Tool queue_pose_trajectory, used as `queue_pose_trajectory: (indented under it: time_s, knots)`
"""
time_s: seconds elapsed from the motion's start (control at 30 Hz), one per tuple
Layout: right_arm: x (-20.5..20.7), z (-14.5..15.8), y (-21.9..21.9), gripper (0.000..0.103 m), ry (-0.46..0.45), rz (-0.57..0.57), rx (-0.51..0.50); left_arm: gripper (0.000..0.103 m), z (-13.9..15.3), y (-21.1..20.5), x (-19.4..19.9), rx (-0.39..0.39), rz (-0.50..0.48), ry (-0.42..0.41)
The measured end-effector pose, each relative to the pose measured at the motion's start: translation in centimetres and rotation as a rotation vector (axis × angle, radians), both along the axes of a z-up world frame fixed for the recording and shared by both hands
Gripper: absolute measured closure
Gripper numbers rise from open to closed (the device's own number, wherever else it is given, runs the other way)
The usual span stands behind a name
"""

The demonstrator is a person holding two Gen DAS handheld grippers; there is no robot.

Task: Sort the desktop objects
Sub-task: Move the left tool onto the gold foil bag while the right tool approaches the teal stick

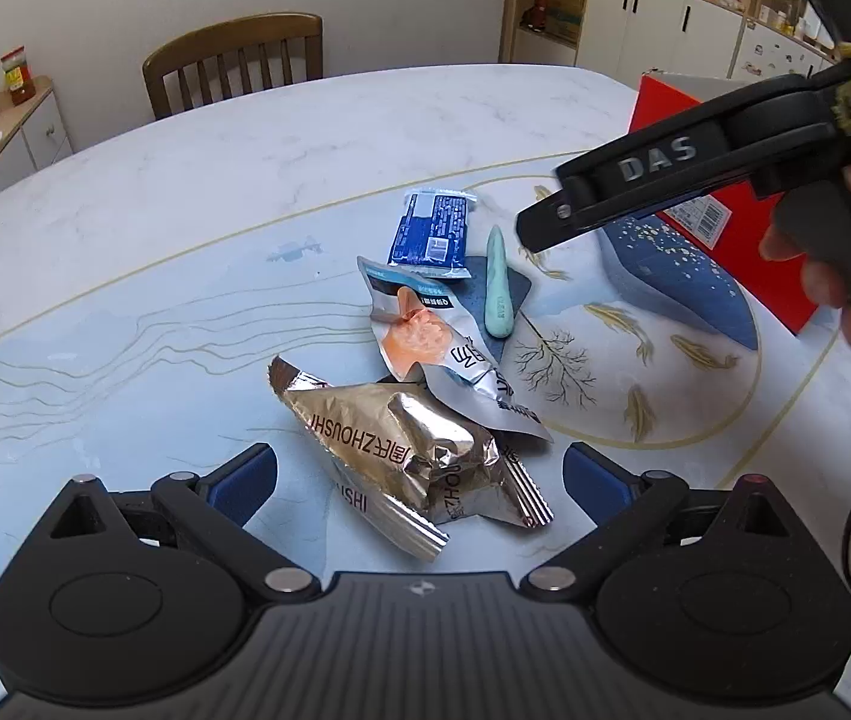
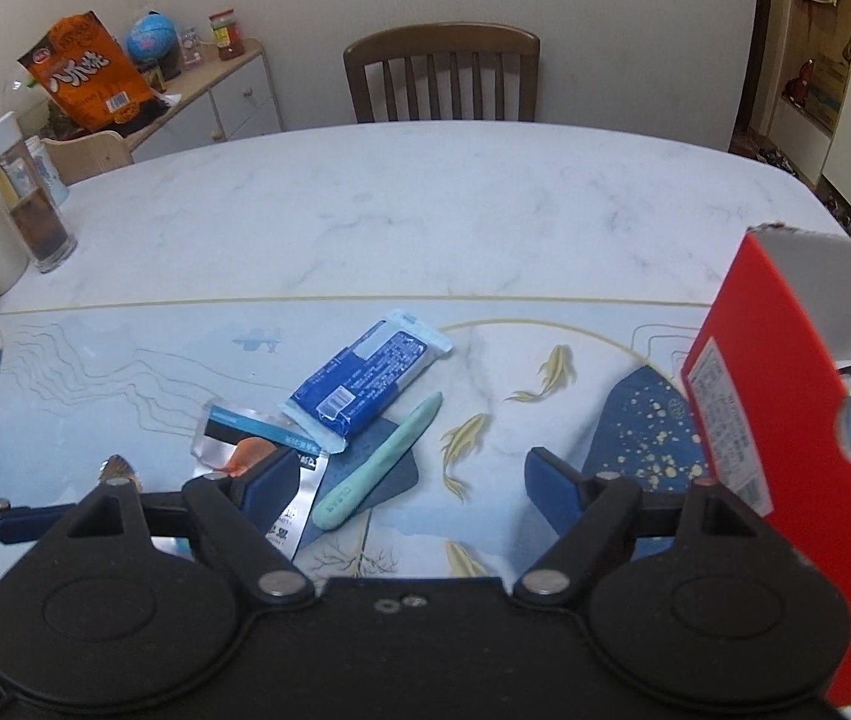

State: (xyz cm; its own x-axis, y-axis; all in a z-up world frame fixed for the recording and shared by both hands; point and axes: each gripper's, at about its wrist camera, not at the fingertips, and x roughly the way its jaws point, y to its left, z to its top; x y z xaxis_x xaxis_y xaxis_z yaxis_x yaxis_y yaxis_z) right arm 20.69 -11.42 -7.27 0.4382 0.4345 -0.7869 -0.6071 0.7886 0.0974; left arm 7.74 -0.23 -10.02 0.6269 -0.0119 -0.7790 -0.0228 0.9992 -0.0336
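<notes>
L gripper: the left gripper (image 1: 419,474) hangs low over the table w/ jaws spread wide, nothing between the blue pads (image 1: 248,480); crinkled gold foil snack wrapper (image 1: 407,450) sits right in the gap below.
R gripper: the right gripper (image 2: 410,480) also wide apart, empty; hovers above the pale green tapered pen-like stick (image 2: 380,462). Seen from left wrist view as a black body w/ a person's hand (image 1: 839,276) on the grip.
Items: all clustered mid-mat on the printed light-blue fish-pattern table mat (image 1: 125,360). Gold wrapper nearest left cam; silver pouch w/ orange print (image 1: 443,348) overlaps its far edge; blue rectangular sealed packet (image 1: 431,234) beyond that; green stick just beside the blue packet, lying partly on a dark patch of the mat print.
Bin?: tall red cardboard box (image 2: 785,420) at the right edge of the mat, top open; probably the drop target, can't confirm.
Handling (est.): wrappers look v. light, thin, crumply, slippery foil; will deform, not break. Pinch a raised fold or the crimped seal end, not the flat face. Blue packet looks fuller and stiffer; grab across short width. Stick prob. rigid, may roll; take it mid-length, across the axis.
Risk: overlapped pouches may drag together.
</notes>
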Motion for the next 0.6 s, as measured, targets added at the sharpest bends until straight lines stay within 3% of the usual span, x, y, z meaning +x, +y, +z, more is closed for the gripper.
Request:
queue_pose_trajectory:
  time_s: [0.33, 0.6]
  knots:
    - [1.1, -2.8, 2.1, 0.031, 0.028, -0.009, -0.068, 0.002, -1.1, 0.4, 0.5, 0.008, 0.007, 0.0]
    - [1.3, -3.9, 3.1, 0.042, 0.035, 0.009, -0.089, 0.011, -1.7, 0.4, 0.8, 0.01, -0.008, 0.011]
